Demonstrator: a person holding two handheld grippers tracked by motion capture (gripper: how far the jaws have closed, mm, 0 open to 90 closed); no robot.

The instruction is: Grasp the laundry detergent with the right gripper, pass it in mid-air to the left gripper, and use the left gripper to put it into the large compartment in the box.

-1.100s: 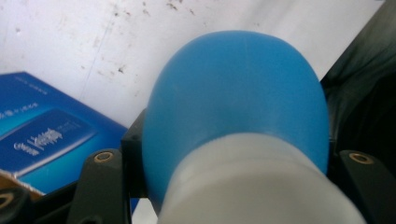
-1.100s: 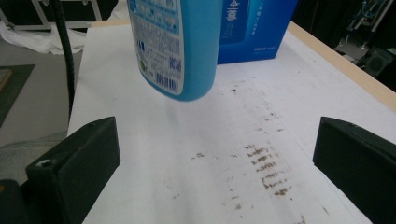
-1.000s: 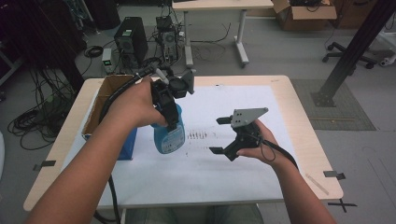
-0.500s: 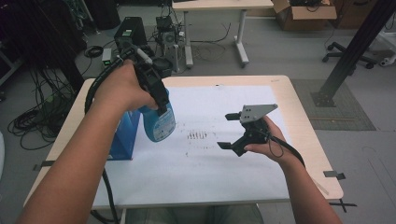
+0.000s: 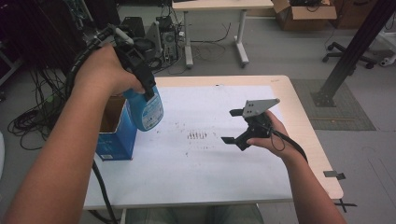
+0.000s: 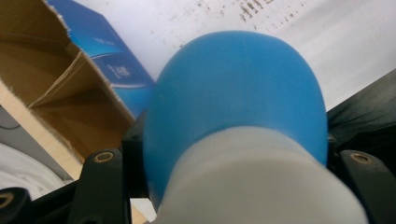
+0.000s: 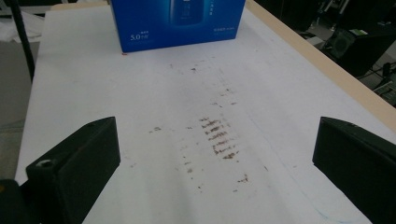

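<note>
Left claw clenched on the blue plastic spray bottle, aloft just beside the open blue cardboard box. Probably midway: bottle lifted, boxing left. Right claw released, empty above the stained white paper-covered worktop.

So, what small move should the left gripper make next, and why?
Probably carry the blue bottle a little further left, over the open box. The left gripper holds it in the air beside the box's right edge, not yet above the opening.
</note>
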